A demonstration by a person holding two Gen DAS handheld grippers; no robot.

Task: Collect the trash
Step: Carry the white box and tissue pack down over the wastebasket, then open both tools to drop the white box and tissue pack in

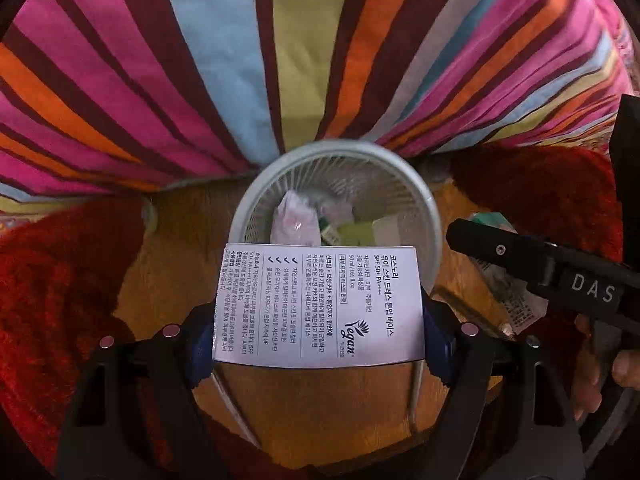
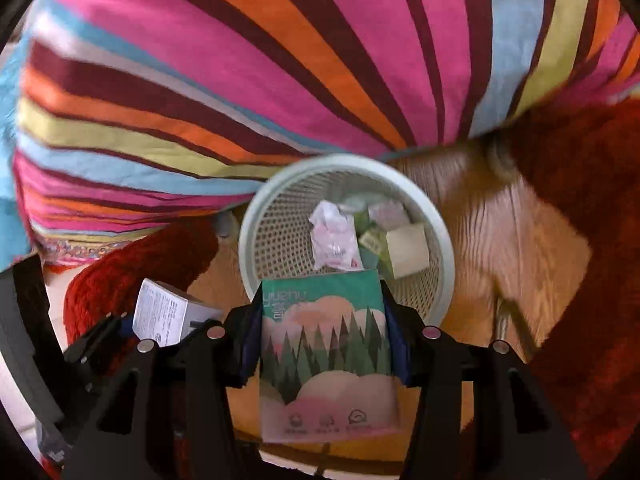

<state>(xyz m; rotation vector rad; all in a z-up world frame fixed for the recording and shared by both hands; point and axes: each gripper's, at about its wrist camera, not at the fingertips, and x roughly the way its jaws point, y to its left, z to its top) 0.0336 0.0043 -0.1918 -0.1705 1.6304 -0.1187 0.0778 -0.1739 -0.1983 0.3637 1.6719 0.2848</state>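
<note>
Releasing only once past the near rim suits the left gripper (image 1: 318, 320), clenched on a white sunscreen carton (image 1: 318, 306) lying flat, long axis left-right, short of the mesh wastebasket (image 1: 424, 216), while the right gripper (image 2: 320, 340) grasps a green tissue pack (image 2: 326, 344) pointing far toward that wastebasket (image 2: 276, 216).

The white box (image 1: 318, 306) hides the wastebasket's (image 1: 430, 216) near rim.

Matt cardboard box (image 1: 320, 304); glossy printed packet (image 2: 328, 356); plastic mesh bin (image 1: 424, 216); shaggy rug (image 1: 56, 280); wood floor (image 2: 512, 240).
</note>
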